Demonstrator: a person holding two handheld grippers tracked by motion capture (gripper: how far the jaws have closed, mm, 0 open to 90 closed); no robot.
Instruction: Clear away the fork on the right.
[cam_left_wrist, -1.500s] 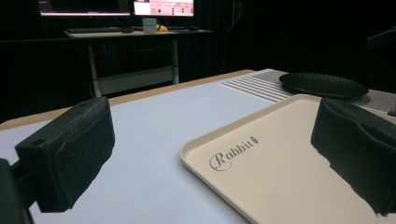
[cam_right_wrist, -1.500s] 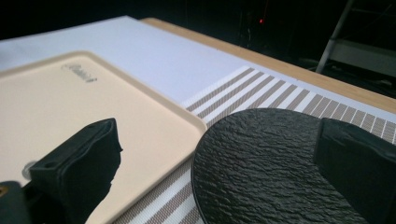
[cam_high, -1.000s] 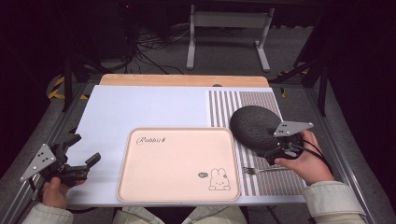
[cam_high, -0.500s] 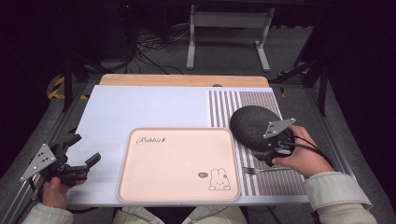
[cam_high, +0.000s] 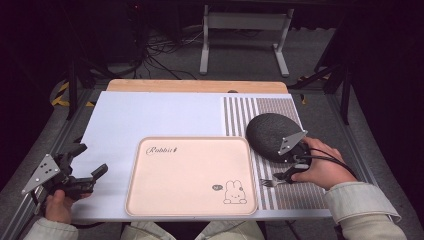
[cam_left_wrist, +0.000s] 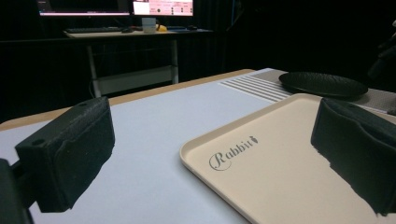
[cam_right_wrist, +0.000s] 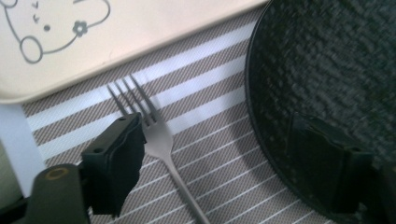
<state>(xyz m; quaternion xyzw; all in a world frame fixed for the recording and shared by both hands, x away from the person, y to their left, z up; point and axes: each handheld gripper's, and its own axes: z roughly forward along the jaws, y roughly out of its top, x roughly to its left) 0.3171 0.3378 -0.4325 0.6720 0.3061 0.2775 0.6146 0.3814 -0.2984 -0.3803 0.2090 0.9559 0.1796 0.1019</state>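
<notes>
One fork (cam_right_wrist: 156, 135) lies flat on the striped placemat (cam_right_wrist: 210, 121), between the cream tray (cam_right_wrist: 140, 32) and the dark plate (cam_right_wrist: 327, 70). Judged light, rigid, smooth metal — likely slippery and low to the mat; best taken across the narrow neck or handle. Right claw (cam_right_wrist: 224, 158) stands wide, straddling the handle, one jaw beside the tines, the other over the plate rim — holding nothing. Left claw (cam_left_wrist: 210, 154) hangs wide and empty over the worktop (cam_high: 150, 115).

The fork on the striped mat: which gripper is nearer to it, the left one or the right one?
The right gripper: its open jaws straddle the fork. The left gripper is open, far across the tray, near the table's left edge.
</notes>
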